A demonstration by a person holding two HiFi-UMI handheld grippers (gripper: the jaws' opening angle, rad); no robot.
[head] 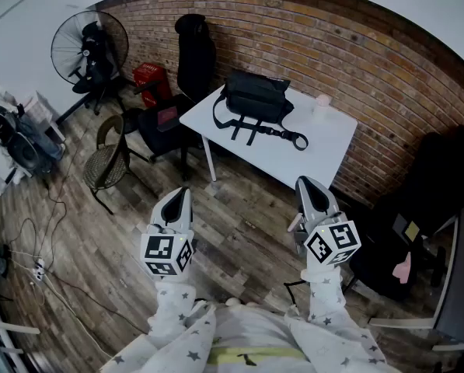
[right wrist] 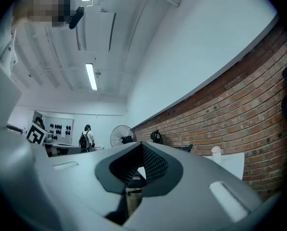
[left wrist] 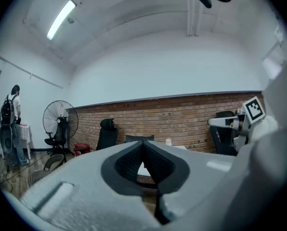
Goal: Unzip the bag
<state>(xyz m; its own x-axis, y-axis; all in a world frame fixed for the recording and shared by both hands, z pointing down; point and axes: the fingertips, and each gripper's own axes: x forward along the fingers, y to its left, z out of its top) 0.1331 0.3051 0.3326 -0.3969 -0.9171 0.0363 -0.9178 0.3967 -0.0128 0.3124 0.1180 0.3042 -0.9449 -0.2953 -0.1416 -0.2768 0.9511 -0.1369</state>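
Note:
A black bag (head: 255, 99) with loose straps lies on the white table (head: 325, 142) against the brick wall, well ahead of both grippers. My left gripper (head: 179, 196) and right gripper (head: 309, 185) hover over the wooden floor short of the table, pointing toward it. Both have their jaws shut with nothing between them. In the left gripper view the left gripper (left wrist: 143, 143) shows the bag's top (left wrist: 133, 138) just past its tips. The right gripper (right wrist: 142, 146) is aimed upward, and the bag (right wrist: 184, 148) sits far off to the right of its tips.
A small pale cup (head: 322, 103) stands on the table by the bag. A standing fan (head: 89, 47), a black office chair (head: 195, 53), a red crate (head: 151, 78) and a wicker chair (head: 107, 162) sit left of the table. Another dark chair (head: 418, 231) is at the right. Cables (head: 37, 266) trail across the floor.

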